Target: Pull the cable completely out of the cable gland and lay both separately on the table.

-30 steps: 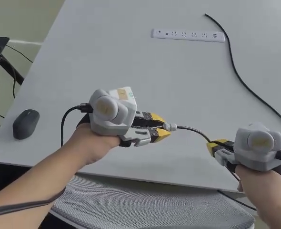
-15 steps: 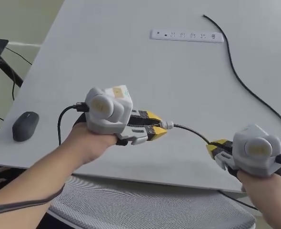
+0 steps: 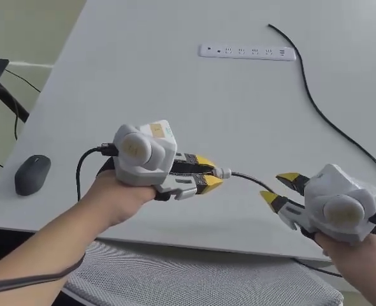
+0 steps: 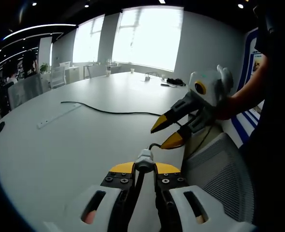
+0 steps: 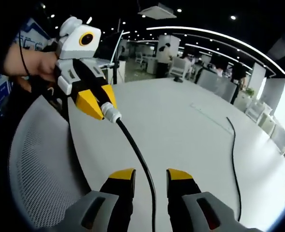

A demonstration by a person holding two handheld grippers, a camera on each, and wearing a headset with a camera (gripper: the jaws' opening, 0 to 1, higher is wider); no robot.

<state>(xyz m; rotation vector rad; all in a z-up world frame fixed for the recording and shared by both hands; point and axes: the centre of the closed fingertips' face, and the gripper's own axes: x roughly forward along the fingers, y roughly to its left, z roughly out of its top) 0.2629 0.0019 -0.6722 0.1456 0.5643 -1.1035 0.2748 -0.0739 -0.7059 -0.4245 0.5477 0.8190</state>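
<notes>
My left gripper (image 3: pixel 212 179) is shut on the pale grey cable gland (image 3: pixel 222 172), held just above the near part of the white table (image 3: pixel 143 95). The gland (image 4: pixel 144 158) pokes out between the yellow tips of the left gripper (image 4: pixel 143 168). A black cable (image 3: pixel 250 180) leaves the gland toward my right gripper (image 3: pixel 278 189), which is open. In the right gripper view the cable (image 5: pixel 141 157) passes through the gap of that gripper (image 5: pixel 149 175) without being pinched, and the gland (image 5: pixel 112 115) sits in the left gripper (image 5: pixel 95 102) ahead.
A white power strip (image 3: pixel 247 52) lies at the far side of the table. Another long black cable (image 3: pixel 322 115) runs down the table's right side. A dark mouse (image 3: pixel 32 175) rests near the left edge. A grey mesh chair (image 3: pixel 194 280) is below the front edge.
My right gripper was shut on the cable and has now opened and let it go. The left gripper keeps its hold on the gland and has barely moved.
</notes>
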